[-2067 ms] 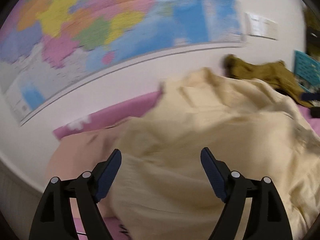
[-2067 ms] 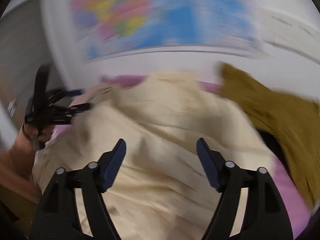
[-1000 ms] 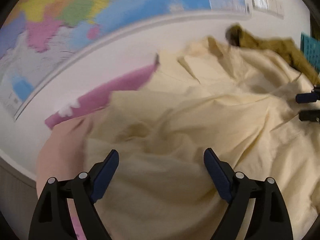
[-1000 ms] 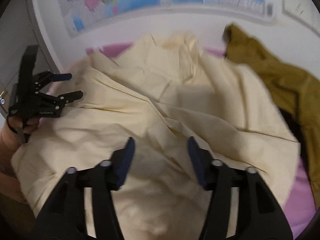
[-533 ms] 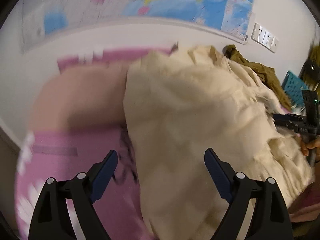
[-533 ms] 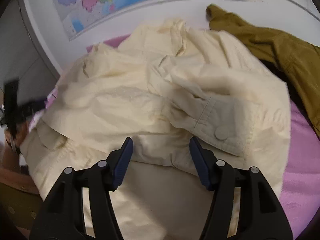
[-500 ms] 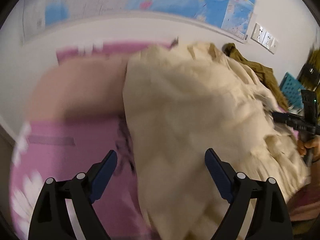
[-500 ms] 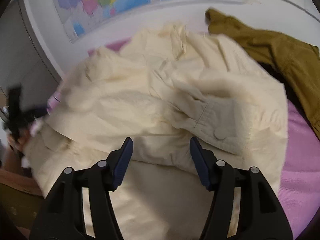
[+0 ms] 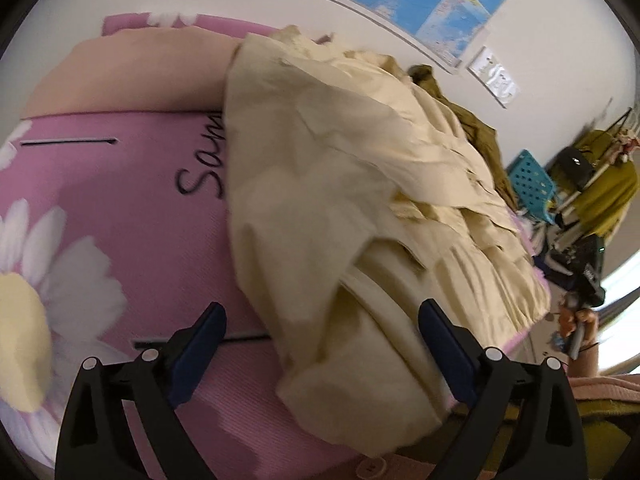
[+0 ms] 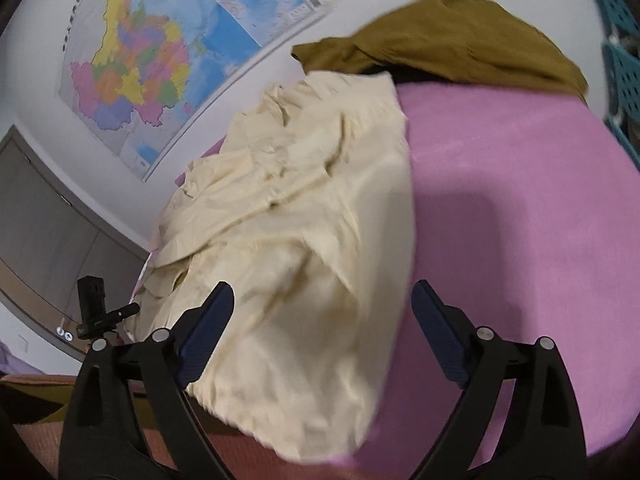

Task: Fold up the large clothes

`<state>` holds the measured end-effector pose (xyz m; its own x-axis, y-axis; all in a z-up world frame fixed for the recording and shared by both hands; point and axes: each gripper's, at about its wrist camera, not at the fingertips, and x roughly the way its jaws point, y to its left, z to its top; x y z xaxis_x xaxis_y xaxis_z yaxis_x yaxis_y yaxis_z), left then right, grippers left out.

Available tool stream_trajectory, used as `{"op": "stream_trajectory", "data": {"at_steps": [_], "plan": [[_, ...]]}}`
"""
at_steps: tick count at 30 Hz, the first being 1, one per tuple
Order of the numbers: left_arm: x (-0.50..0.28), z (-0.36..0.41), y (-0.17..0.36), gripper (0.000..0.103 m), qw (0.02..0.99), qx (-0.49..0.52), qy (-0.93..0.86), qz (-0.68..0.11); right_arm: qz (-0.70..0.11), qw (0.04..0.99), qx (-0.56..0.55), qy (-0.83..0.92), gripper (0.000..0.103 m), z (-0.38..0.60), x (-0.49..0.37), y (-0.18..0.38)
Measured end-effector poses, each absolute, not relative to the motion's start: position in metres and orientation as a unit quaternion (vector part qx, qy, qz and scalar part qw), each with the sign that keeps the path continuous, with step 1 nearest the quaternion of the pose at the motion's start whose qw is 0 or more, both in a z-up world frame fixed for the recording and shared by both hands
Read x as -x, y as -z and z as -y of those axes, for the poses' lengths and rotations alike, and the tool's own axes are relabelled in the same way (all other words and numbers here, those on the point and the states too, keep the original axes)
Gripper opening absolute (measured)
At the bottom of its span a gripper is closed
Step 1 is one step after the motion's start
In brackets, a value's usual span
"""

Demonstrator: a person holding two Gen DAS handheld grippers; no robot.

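Observation:
A large cream-yellow garment lies crumpled on a pink cover, its near edge hanging over the front. It also shows in the right wrist view. My left gripper is open and empty at the garment's near left corner. My right gripper is open and empty at the garment's near right edge. The left gripper also appears far left in the right wrist view. The right gripper appears at the far right of the left wrist view, too small to judge.
An olive-brown garment lies at the back of the pink cover against the wall. A peach pillow lies at the back left. A blue perforated crate and a map on the wall stand behind.
Both grippers have drawn back toward the near edge and swung outward. The right gripper's jaws have opened wider. The garment now lies more bunched, with pink cover showing on both sides.

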<state>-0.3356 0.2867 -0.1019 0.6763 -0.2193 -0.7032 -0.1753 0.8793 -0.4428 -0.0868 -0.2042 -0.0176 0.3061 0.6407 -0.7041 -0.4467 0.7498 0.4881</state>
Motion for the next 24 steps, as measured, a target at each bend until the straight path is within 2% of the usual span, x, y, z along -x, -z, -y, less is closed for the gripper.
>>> {"op": "stream_trajectory", "data": {"at_steps": [6,19,20,21,22,24], "plan": [[0.339,-0.268,0.103,0.096,0.873,0.262,0.075,-0.405,-0.488,0.797,-0.104,-0.34,0.091,0.211,0.108,0.033],[0.311,-0.267,0.105,0.095,0.872,0.302,0.083,-0.376,-0.489,0.754,-0.108,-0.424,0.092,0.179,0.126,0.039],[0.31,-0.266,0.104,0.091,0.874,0.296,0.071,-0.379,-0.487,0.748,-0.127,-0.432,0.092,0.18,0.124,0.039],[0.308,-0.266,0.103,0.065,0.876,0.289,0.041,-0.385,-0.486,0.74,-0.147,-0.441,0.091,0.182,0.123,0.04],[0.306,-0.267,0.102,0.049,0.874,0.28,0.003,-0.397,-0.486,0.725,-0.18,-0.453,0.086,0.185,0.121,0.041],[0.306,-0.271,0.101,0.05,0.868,0.293,0.0,-0.401,-0.492,0.721,-0.197,-0.447,0.079,0.19,0.118,0.043]]}}
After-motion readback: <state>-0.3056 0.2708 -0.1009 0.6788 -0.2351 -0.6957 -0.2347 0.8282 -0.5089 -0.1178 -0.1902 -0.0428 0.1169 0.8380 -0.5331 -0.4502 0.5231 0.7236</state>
